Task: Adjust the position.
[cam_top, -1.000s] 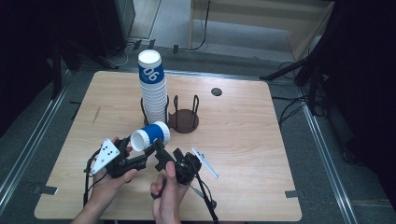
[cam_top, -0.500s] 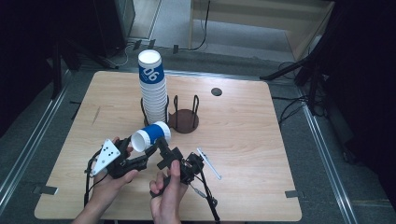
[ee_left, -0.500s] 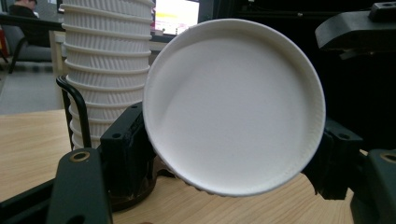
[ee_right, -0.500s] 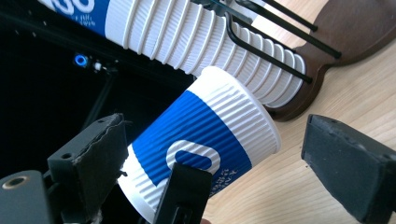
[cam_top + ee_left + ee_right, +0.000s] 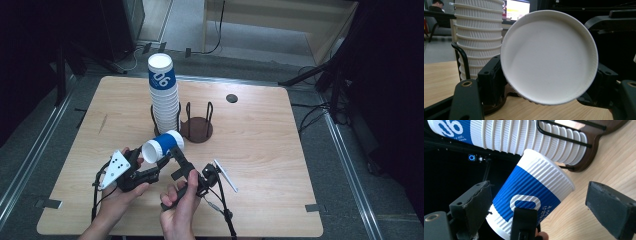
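A blue-and-white ribbed paper cup lies on its side above the table, with my left gripper shut on it. In the left gripper view the cup's white bottom faces the camera between the two black jaws. My right gripper reaches in from the right and is open. In the right gripper view the cup lies between its jaws; the right pad stands well off it and the left pad is close beside it. A tall stack of upturned cups stands in a wire holder behind.
An empty dark holder with wire posts stands right of the stack. A round hole sits in the wooden table at the back right. Metal rails run along both sides of the table.
The right gripper has turned slightly beside the cup. The cup and the left gripper have stayed where they were.
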Tool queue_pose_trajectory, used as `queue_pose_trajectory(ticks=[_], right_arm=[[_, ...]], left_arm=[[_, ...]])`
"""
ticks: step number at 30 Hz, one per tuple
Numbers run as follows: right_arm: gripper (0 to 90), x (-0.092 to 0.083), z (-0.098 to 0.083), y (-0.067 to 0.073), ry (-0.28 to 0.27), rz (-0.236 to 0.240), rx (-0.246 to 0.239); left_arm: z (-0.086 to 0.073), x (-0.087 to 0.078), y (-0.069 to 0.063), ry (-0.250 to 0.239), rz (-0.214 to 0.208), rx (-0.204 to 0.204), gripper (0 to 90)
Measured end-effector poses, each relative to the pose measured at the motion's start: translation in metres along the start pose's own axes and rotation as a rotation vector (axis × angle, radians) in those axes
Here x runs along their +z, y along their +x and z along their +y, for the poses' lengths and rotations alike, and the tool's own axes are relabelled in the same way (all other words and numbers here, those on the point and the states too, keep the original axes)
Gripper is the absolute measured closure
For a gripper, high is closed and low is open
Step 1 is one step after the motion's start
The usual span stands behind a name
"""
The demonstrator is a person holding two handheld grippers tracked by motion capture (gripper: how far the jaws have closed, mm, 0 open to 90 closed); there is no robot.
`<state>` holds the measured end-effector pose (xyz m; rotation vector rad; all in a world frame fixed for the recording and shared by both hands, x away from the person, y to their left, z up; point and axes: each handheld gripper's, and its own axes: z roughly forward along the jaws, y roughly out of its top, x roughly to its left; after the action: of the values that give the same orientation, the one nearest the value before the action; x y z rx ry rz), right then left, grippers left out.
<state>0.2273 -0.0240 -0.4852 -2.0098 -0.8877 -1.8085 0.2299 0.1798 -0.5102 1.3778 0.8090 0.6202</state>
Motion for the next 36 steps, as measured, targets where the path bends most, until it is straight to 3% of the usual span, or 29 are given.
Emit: queue_pose_trajectory(ticks=[15,18,34,36], right_arm=[[6.5,0.006,0.002,0.0,0.017,0.036,0.124],[6.5,0.008,0.003,0.0,0.032,0.037,0.17],[6.5,0.019,0.005,-0.006,0.082,0.035,0.262],[6.5,0.02,0.006,-0.008,0.086,0.043,0.291]], left_arm=[[-0.004,0.001,-0.005,-0.038,-0.037,0.01,27.5],[-0.004,0.001,-0.005,-0.038,-0.039,0.009,27.5],[-0.005,0.001,-0.006,-0.043,-0.049,0.013,27.6],[-0.005,0.001,-0.006,-0.046,-0.054,0.015,27.5]])
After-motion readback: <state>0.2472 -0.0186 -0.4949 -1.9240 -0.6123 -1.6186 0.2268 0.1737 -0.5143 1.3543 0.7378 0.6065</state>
